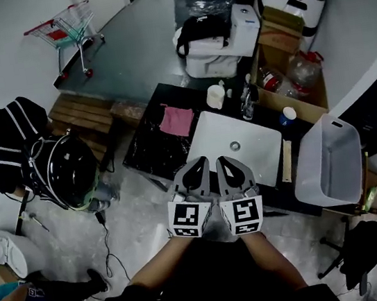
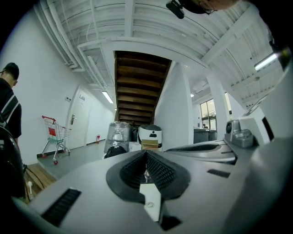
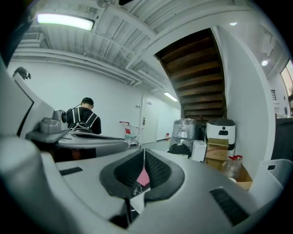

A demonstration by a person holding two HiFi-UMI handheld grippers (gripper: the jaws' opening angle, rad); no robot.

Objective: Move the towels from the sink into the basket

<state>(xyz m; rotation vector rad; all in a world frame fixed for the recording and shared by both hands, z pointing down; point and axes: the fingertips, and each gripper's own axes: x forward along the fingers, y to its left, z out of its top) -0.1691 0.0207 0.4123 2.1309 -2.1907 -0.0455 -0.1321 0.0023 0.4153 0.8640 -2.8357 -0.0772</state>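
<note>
Left tool [image 1: 199, 163] and right tool [image 1: 221, 160], jaws together, empty, near sink [image 1: 209, 139]; pink towel [image 1: 177, 120] beyond.

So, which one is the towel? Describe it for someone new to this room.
Find the black counter in the middle of the head view, with the white square sink set in it. On the counter just left of the sink lies the towel, flat and pink, the only cloth there.
</note>
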